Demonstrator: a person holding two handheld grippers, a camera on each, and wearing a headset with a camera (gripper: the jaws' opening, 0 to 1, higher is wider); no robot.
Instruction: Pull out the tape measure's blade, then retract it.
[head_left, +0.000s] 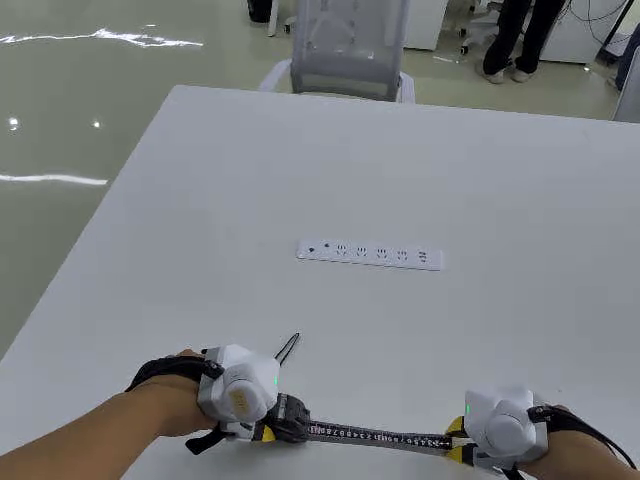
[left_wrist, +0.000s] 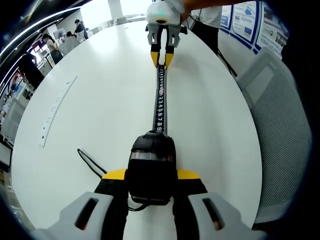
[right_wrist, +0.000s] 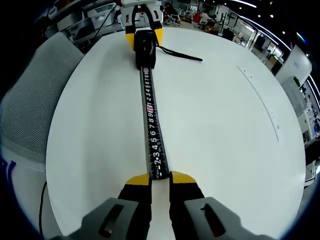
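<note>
Evidently left gripper (left_wrist: 151, 175) jaws clamp the tape measure case (left_wrist: 152, 157) as anchor; right gripper (right_wrist: 160, 178) jaws pinch the blade (right_wrist: 150, 112) tip, holding it extended.

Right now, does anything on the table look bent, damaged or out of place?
Nothing stands out. The blade runs straight from the tape measure case in the left gripper to the right gripper shut on its tip. The power strip lies flat.
</note>
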